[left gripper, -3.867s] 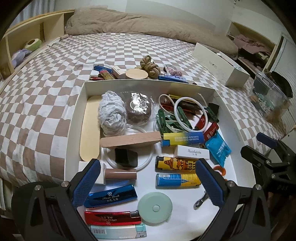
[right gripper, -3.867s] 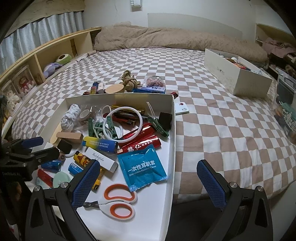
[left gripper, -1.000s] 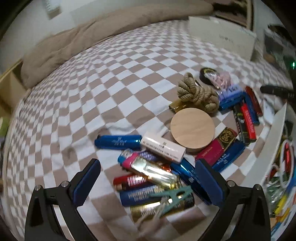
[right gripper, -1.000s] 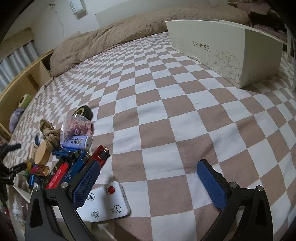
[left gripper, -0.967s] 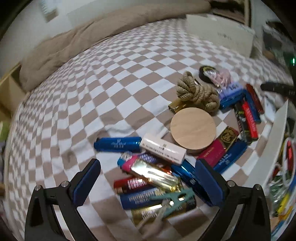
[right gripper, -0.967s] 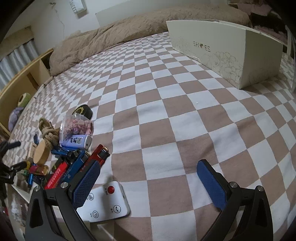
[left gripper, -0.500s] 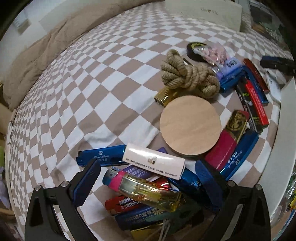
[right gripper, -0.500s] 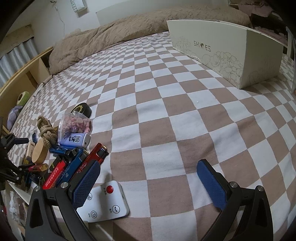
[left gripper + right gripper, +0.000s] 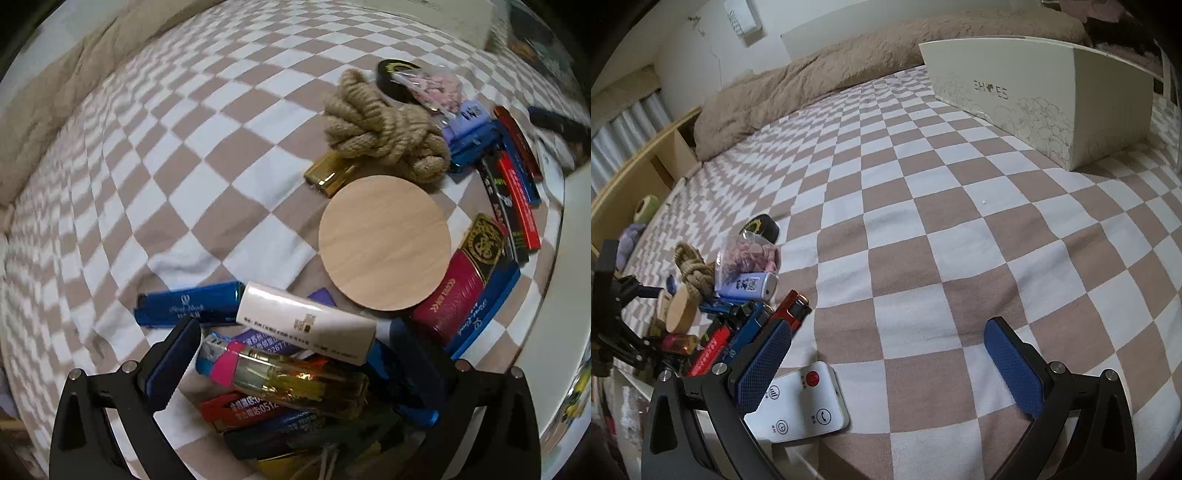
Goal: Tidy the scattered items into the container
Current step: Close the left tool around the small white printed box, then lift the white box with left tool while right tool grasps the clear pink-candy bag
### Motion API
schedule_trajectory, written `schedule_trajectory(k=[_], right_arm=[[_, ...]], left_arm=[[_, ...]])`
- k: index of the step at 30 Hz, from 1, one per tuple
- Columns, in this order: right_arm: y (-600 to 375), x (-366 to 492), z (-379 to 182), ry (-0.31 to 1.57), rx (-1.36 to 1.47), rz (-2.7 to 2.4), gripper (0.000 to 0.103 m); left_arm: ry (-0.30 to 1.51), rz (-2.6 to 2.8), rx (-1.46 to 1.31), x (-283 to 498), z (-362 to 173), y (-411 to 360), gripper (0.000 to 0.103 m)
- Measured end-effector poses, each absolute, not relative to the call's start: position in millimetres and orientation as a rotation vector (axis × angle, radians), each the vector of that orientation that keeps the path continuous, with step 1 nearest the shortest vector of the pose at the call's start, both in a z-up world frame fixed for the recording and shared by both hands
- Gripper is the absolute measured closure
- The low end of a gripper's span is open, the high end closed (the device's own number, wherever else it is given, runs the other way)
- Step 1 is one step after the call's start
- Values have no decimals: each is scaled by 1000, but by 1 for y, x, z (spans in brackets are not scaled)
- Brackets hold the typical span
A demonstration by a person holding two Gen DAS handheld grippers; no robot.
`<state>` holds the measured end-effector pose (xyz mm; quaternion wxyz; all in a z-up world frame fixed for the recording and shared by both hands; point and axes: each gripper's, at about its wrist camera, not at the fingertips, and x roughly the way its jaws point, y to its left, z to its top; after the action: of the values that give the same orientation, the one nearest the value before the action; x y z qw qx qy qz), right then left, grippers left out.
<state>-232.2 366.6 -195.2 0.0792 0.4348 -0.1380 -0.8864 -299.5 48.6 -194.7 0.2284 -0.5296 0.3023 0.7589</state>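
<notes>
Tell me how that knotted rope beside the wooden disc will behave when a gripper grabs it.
The knotted rope looks thick and tightly wound, so it will probably squash a little yet hold its shape. Its coarse fibres should grip the pads rather than slip. Lifting it may nudge the gold lighter that it seems to lie on.

Checkered bedspread [image 9: 960,229], tan duvet [image 9: 849,62], wooden shelving [image 9: 639,162], perhaps a curtain [image 9: 624,125] behind.

The left wrist camera looked steeply down, close over the lighter pile [image 9: 280,373]. The right wrist camera sat low, facing across the checkered bedspread [image 9: 960,229] toward the shoe box [image 9: 1034,99] at 1 o'clock. Both views shared the rope knot [image 9: 384,125] [image 9: 692,267].
</notes>
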Motion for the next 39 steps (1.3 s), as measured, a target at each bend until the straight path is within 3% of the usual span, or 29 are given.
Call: schedule_trajectory(k=[6,8,12,17,23,35,39], right_arm=[[374,-229,-194,-491,1262,-2630,0],[373,-229,-193,-494,1261,-2628,0],[371,-229,-193,-472,1271,-2635,0],[371,-229,-194,-460,1276,-2639,0],[364,-231,-195,-399,1312,-2650,0],[359,-233,-197,-340,1346,-2663,0],[359,-234,-197,-341,1348,-2661,0]], left_arm=[[995,2106,-1333,-288,-190,64,2],[957,2076,-1341,-288,-189,62,18],[933,2057,-1352,-287,-189,60,25],[841,2042,-1368,-287,-187,57,44],[743,2179,-1366,-284,-178,47,44],[316,2476,-1278,-270,-135,12,44],[304,2523,-1299,-265,-126,13,44]])
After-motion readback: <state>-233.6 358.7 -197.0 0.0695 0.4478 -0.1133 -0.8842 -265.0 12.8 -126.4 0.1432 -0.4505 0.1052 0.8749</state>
